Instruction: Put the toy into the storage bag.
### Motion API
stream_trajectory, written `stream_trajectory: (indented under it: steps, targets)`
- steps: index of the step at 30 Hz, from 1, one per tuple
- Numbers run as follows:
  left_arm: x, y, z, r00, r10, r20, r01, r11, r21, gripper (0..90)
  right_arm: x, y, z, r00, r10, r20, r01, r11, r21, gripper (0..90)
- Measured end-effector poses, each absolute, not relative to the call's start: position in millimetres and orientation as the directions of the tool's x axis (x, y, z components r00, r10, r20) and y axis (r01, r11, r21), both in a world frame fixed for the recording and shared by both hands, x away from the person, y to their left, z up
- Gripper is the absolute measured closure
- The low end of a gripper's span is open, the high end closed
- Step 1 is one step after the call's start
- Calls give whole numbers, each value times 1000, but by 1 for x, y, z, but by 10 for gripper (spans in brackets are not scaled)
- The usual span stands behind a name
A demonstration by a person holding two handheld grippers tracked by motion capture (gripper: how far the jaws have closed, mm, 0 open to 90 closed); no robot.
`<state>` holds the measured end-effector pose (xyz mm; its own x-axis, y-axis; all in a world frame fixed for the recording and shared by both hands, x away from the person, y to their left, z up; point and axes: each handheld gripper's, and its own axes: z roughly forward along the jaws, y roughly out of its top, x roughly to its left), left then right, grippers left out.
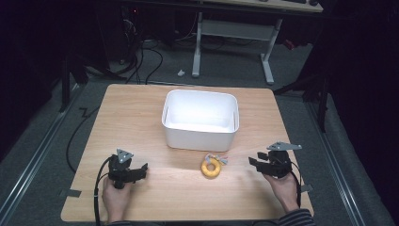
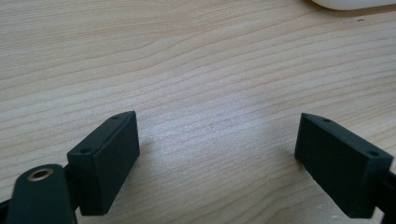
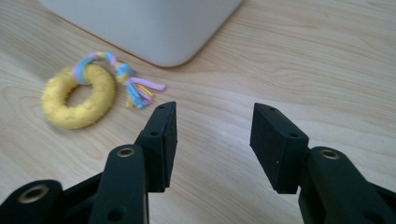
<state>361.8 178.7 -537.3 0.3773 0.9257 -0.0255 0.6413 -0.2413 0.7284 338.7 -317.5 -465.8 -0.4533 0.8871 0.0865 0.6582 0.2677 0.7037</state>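
Yellow ring toy (image 1: 211, 168) before white bin (image 1: 200, 136), left gripper (image 1: 141, 170) released, right gripper (image 1: 254, 159) released

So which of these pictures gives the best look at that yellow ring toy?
The right gripper view: the yellow ring toy is close, showing its bumpy surface and knotted coloured rope. The high view shows it small, lying before the white bin.
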Motion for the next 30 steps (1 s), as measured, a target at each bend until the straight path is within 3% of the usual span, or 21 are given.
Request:
stream_trajectory:
  steps: [19,30]
  targets:
    - [362,179,-537,378,926,-28,641,-240,729,142,351,-265,-456,-568,818,87,642,375,668,554]
    - [362,179,-537,377,926,-29,641,-238,730,142,359,-236,-469,-602,795,76,651,432,624,551]
